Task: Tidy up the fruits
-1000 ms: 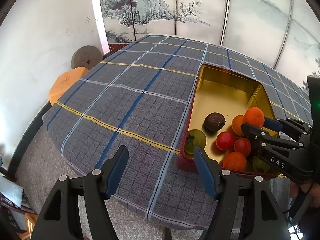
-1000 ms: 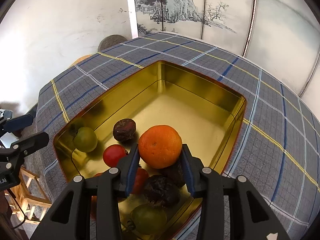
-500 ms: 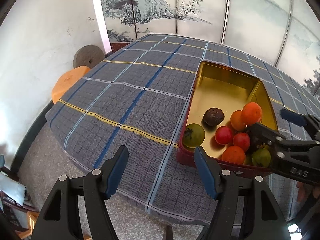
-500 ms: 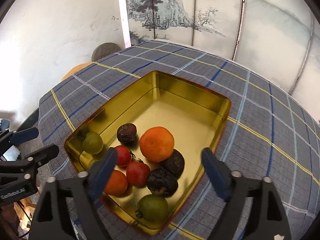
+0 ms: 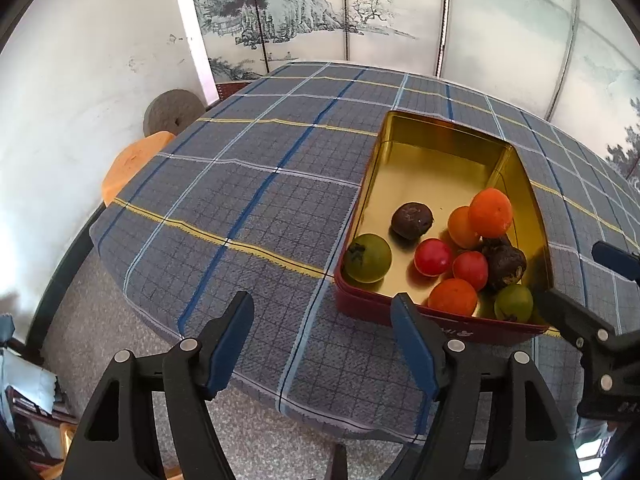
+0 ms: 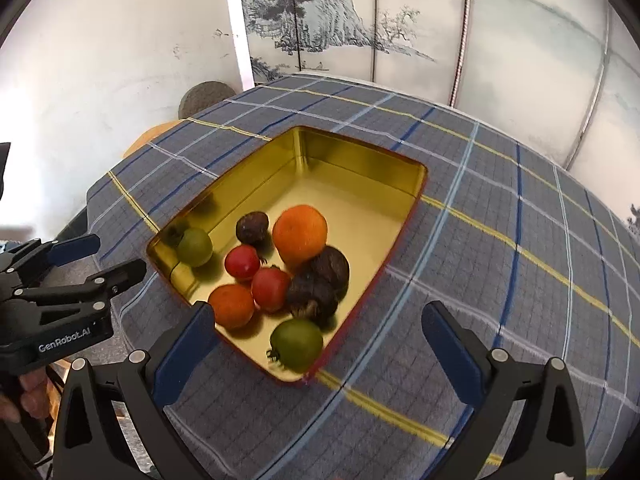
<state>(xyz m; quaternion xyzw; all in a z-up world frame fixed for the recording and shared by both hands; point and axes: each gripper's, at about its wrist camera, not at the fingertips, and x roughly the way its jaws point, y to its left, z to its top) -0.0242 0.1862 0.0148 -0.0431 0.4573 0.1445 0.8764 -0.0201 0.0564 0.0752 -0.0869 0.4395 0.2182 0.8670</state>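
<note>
Since the earlier frame the right gripper (image 6: 316, 328) has let go of the large orange (image 6: 300, 234); its jaws have just been opening and now stand wide with nothing between them, pulled back over the near corner of the tin (image 6: 360, 152). The orange now lies in the tin, resting against a dark wrinkled fruit (image 6: 330, 266).

The desk (image 5: 240, 184) is covered in a grey-blue checked cloth with blue, white and yellow lines. Behind it stands a folding screen (image 5: 280, 12) painted with mountains and trees, next to a white wall (image 5: 80, 60). Beside the desk's left edge are an orange stool (image 5: 132, 160) and a round grey stone disc (image 5: 172, 110).

The tin is red outside and gold inside. Its fruits crowd the near end: two green ones (image 6: 195, 246), two red ones (image 6: 242, 262), a small orange (image 6: 231, 305) and three dark wrinkled fruits; the far end is bare.

The left gripper (image 5: 322, 340) hangs over the desk's near edge just left of the tin, jaws parted and empty.
</note>
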